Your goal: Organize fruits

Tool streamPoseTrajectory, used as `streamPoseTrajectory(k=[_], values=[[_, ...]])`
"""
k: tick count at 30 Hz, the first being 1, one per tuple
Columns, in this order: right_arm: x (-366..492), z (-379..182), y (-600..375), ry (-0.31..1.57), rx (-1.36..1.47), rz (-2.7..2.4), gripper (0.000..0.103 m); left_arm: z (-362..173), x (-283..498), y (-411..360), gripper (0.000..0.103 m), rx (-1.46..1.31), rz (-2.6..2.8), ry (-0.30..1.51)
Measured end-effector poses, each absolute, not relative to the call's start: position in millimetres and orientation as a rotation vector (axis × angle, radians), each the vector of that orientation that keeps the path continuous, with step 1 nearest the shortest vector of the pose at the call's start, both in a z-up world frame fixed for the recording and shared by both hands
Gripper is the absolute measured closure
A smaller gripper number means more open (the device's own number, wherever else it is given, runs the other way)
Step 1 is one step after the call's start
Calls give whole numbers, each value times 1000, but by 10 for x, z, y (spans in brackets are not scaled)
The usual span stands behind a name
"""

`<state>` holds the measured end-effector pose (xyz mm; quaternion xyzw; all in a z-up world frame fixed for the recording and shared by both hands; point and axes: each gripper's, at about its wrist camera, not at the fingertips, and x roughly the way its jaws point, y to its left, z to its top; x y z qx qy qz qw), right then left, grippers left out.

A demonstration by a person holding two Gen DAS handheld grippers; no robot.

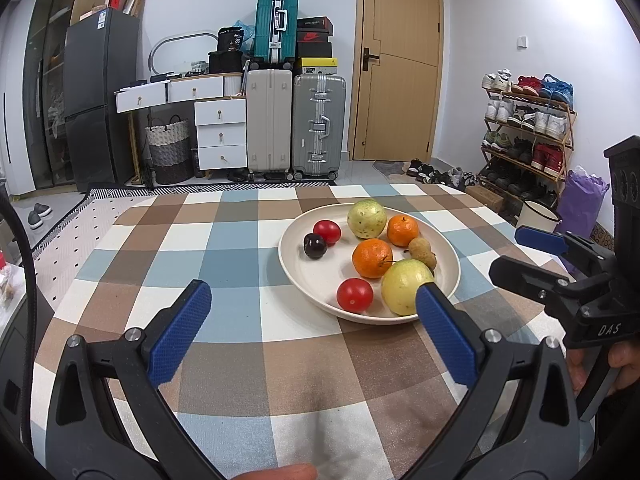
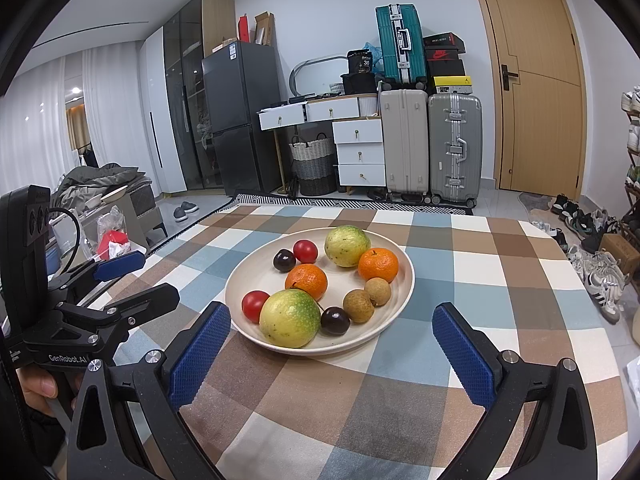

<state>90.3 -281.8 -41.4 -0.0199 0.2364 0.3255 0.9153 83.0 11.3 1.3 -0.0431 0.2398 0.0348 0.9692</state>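
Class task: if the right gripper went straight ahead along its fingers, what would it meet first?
Probably the near rim of the plate, then the large yellow-green fruit just behind it. The right gripper is open and level with the rim; depth is uncertain.

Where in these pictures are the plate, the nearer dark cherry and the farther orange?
plate (image 2: 244,276): right wrist view, bare left inside of the rim.
nearer dark cherry (image 2: 335,321): right wrist view, middle of its skin.
farther orange (image 1: 402,231): left wrist view, centre of its peel.
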Motion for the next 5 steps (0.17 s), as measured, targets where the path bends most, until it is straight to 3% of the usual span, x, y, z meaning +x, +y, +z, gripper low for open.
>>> streamPoseTrajectory(k=[5], values=[[902,-414,-2816,487,-41,670,0,23,832,103,1,-82,64,476]])
